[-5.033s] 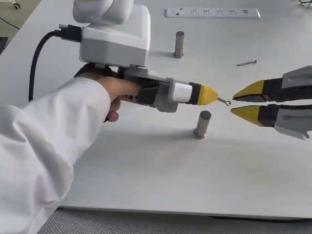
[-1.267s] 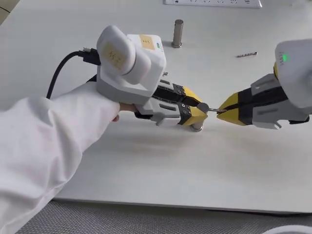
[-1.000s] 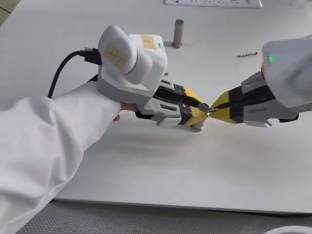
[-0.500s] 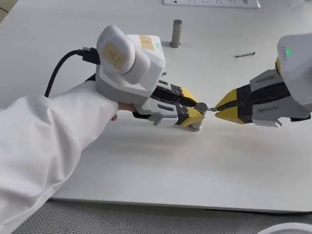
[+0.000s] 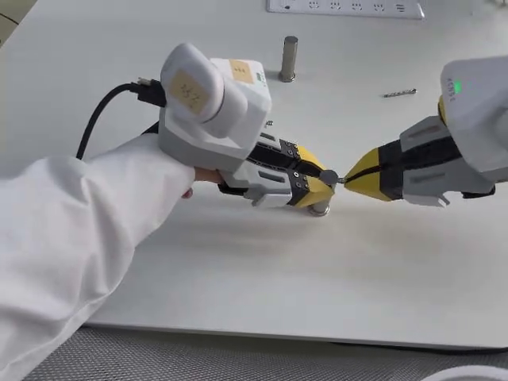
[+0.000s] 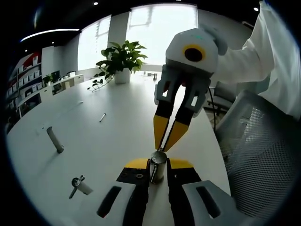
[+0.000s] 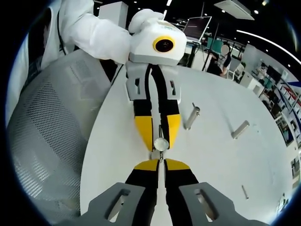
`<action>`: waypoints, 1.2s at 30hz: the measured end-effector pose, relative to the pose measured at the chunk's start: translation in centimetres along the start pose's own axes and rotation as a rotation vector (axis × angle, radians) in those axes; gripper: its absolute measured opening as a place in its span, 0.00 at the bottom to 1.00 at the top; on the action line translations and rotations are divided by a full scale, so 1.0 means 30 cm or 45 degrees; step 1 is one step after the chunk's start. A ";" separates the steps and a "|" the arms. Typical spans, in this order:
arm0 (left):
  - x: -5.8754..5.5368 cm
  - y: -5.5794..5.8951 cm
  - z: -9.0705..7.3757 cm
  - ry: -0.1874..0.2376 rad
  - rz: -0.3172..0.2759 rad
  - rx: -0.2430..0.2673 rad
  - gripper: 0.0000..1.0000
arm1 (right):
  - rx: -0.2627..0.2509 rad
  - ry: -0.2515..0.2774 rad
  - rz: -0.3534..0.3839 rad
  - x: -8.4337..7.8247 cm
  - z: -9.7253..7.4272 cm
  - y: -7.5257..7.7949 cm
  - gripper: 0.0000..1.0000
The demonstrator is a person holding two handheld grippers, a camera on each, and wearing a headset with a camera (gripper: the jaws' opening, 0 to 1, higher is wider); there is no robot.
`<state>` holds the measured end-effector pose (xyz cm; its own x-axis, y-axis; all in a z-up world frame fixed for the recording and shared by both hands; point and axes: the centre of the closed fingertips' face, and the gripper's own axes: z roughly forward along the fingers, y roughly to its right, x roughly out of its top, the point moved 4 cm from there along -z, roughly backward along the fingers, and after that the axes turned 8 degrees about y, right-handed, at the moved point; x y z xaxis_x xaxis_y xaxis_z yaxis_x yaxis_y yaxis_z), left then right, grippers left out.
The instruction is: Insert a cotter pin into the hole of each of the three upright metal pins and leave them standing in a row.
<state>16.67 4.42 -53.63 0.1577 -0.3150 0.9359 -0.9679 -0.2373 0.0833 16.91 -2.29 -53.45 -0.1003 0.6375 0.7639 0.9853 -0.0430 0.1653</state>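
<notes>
My left gripper [image 5: 320,187] [image 6: 157,165] is shut on an upright metal pin [image 5: 322,198] [image 6: 158,164] standing on the white table [image 5: 262,270]. From the right, my right gripper [image 5: 347,179] [image 7: 160,163] is shut on a thin cotter pin [image 5: 340,180], whose tip is at the top of that pin [image 7: 161,143]. A second metal pin [image 5: 289,58] [image 7: 240,129] stands upright at the back. A third metal pin [image 6: 80,185] [image 7: 191,117] has a cotter pin through its top. A loose cotter pin [image 5: 400,93] [image 6: 102,117] lies at the back right.
A white power strip [image 5: 345,7] lies along the table's far edge. A black cable [image 5: 99,119] runs back from the left gripper, and a white sleeve [image 5: 71,238] fills the lower left. The near table edge [image 5: 278,340] is close below.
The right gripper drew back to the right from the held pin half a second ago, then came in again to its top. The left gripper kept its hold in place.
</notes>
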 end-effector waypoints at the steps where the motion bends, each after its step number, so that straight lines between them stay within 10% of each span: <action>1: 0.002 -0.001 -0.002 0.004 0.001 0.002 0.15 | -0.005 0.000 0.001 0.000 -0.001 0.001 0.02; 10: -0.007 0.012 -0.056 0.016 -0.009 0.027 0.56 | -0.037 0.054 0.067 0.000 -0.017 -0.003 0.14; 19: -0.052 0.100 -0.130 0.065 -0.182 0.003 0.98 | -0.034 0.101 0.157 -0.011 -0.004 -0.022 0.23; 36: -0.062 0.082 -0.211 0.099 -0.194 0.129 1.00 | -0.031 0.141 0.195 0.020 0.031 -0.009 0.22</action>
<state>12.74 10.25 -53.00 0.2814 -0.1976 0.9390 -0.9087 -0.3695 0.1945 16.72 -1.17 -53.61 0.0349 0.5334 0.8452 0.9867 -0.1529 0.0557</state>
